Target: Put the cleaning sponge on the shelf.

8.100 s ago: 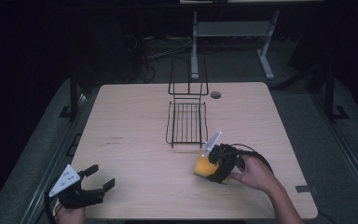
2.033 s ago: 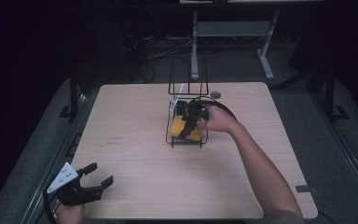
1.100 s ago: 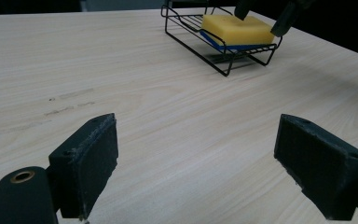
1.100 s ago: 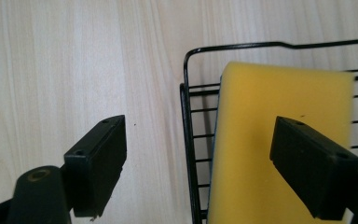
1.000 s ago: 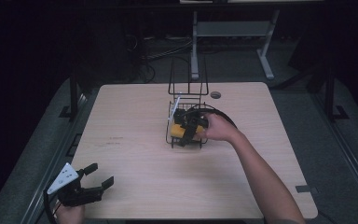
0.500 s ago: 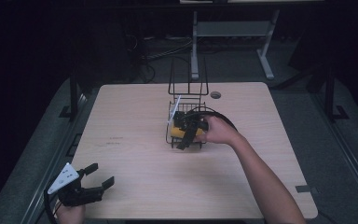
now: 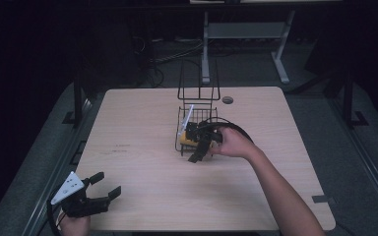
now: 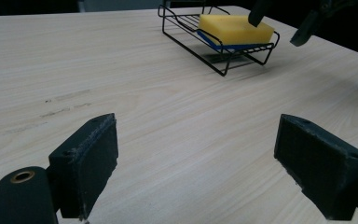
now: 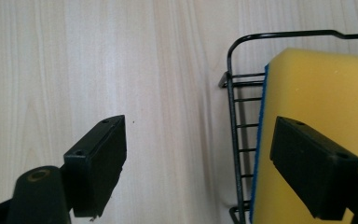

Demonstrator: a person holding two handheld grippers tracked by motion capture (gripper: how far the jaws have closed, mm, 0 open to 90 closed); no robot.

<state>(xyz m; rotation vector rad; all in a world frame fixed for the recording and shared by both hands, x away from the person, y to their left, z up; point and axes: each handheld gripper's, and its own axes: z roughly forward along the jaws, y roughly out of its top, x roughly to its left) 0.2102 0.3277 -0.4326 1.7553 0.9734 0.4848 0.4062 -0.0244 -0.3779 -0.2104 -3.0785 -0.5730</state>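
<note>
Yellow on top and blue underneath, one sponge (image 8: 235, 29) lay flat in the single black wire rack (image 8: 214, 56), its only contents, near the middle of the wooden table (image 7: 142, 132). In the high view its long axis ran roughly from 12 to 6 o'clock. Two grippers showed. The right gripper (image 7: 200, 147) hung at the rack's 6 o'clock edge, jaws spread wide and empty. The left gripper (image 7: 101, 191) sat well apart at 7 o'clock, jaws likewise wide, gripping nothing.

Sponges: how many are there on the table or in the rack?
1. The yellow sponge lies flat in the wire rack, beside the open right claw. None is hidden, as far as visible.
</note>
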